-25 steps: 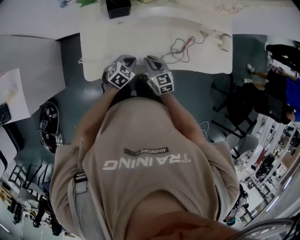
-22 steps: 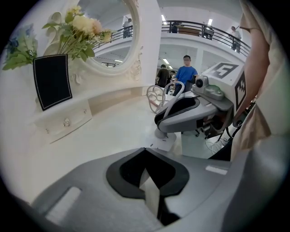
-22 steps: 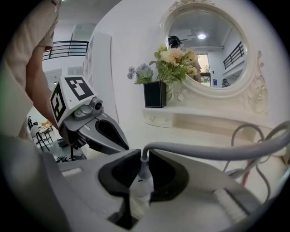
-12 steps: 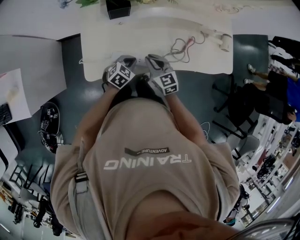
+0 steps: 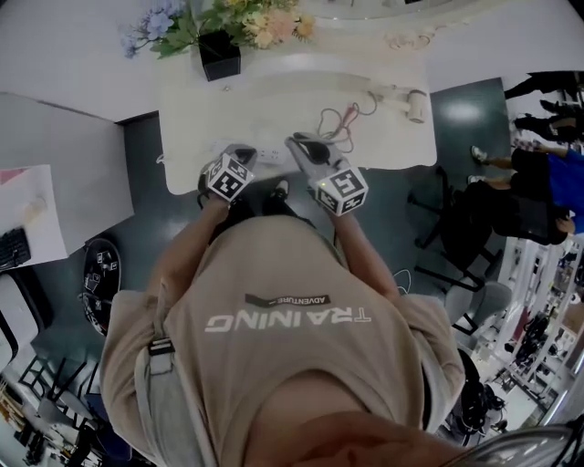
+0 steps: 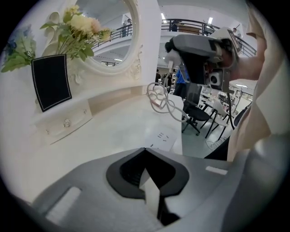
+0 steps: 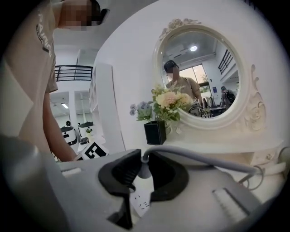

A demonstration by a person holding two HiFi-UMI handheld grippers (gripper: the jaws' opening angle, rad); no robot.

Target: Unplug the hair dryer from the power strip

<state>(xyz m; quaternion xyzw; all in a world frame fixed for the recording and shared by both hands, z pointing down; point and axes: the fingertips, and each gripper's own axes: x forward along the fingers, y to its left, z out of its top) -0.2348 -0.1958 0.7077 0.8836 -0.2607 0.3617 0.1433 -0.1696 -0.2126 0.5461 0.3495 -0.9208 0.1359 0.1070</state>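
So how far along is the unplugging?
Done, it seems: the plug sits clamped in the right gripper, clear of the power strip, whose near sockets show empty. In hand: the left gripper is shut on the strip's end. Left: setting down the plug and its cable; the hair dryer lies on the table.

In the right gripper view, the right gripper [image 7: 140,179] grips the plug [image 7: 144,168], and its jaws hide the prongs. I can't tell whether the plug sits in the strip [image 7: 140,202] or clear of it. The cable [image 7: 204,156] drops out of sight behind the gripper's body.

In the left gripper view, the left gripper [image 6: 147,179] covers the strip's near end with its body.

From the head view, both grippers hide most of the strip, the plug can't be seen, and the jaws are too small to read. The dryer [image 5: 415,98] is too small for detail. The flowers [image 5: 228,23] are cut by the top edge.
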